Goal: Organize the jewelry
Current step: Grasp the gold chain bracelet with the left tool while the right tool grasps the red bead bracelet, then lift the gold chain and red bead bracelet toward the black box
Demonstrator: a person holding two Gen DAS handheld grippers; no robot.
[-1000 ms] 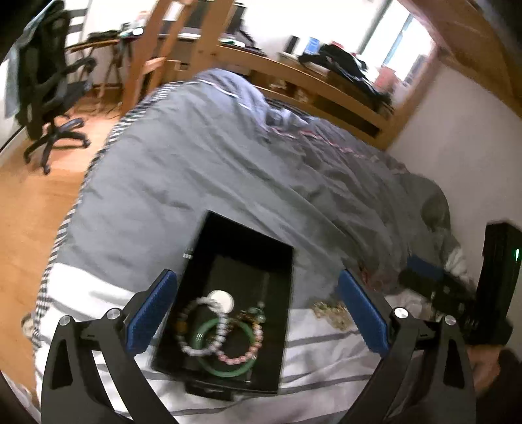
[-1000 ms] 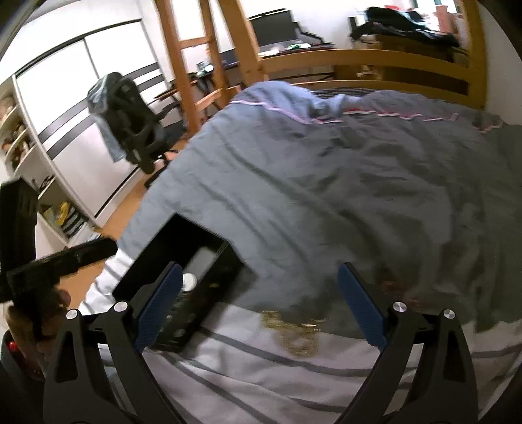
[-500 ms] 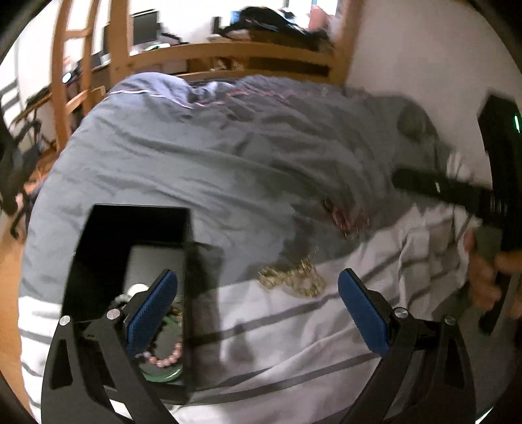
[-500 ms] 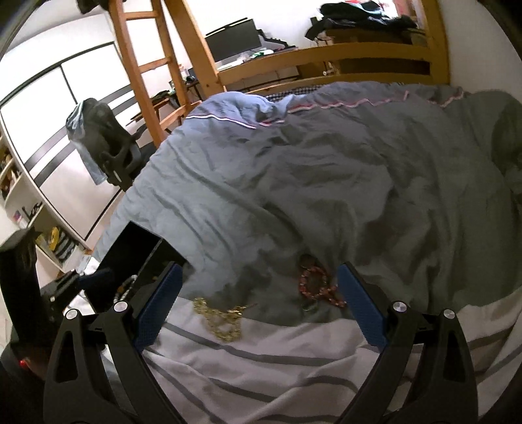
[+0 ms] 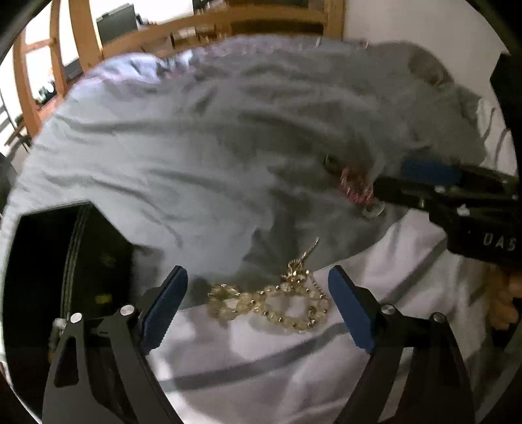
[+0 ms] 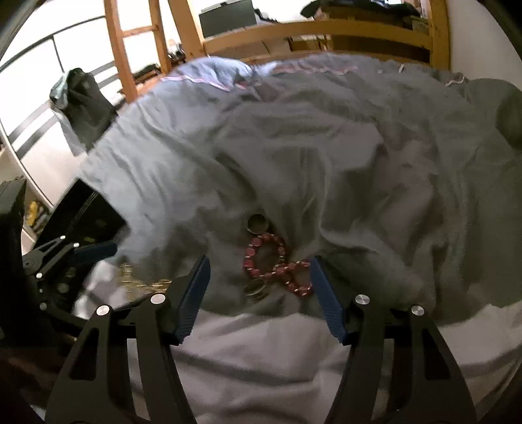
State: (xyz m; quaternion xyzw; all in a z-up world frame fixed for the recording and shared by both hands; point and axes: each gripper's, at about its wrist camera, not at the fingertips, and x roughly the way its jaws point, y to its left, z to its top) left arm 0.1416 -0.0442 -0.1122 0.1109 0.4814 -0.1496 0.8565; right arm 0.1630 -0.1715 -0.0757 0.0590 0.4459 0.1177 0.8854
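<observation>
A yellow bead bracelet with a gold chain (image 5: 277, 301) lies on the white striped sheet, between the open blue pads of my left gripper (image 5: 257, 303). A red bead bracelet (image 6: 275, 264) with small rings lies on the grey duvet, between the open pads of my right gripper (image 6: 259, 293); it also shows in the left wrist view (image 5: 355, 189), touching the right gripper's fingers (image 5: 430, 173). The black jewelry box (image 5: 68, 270) stands open at the left; its contents are mostly hidden.
A rumpled grey duvet (image 6: 326, 146) covers most of the bed. A wooden bed rail (image 6: 326, 29) and ladder (image 6: 120, 49) stand behind. A black office chair (image 6: 81, 101) stands on the floor at left. A wall is at the right.
My left gripper has swung right from over the box to straddle the yellow bracelet. My right gripper has moved right and down over the red bracelet, its jaws narrower than before.
</observation>
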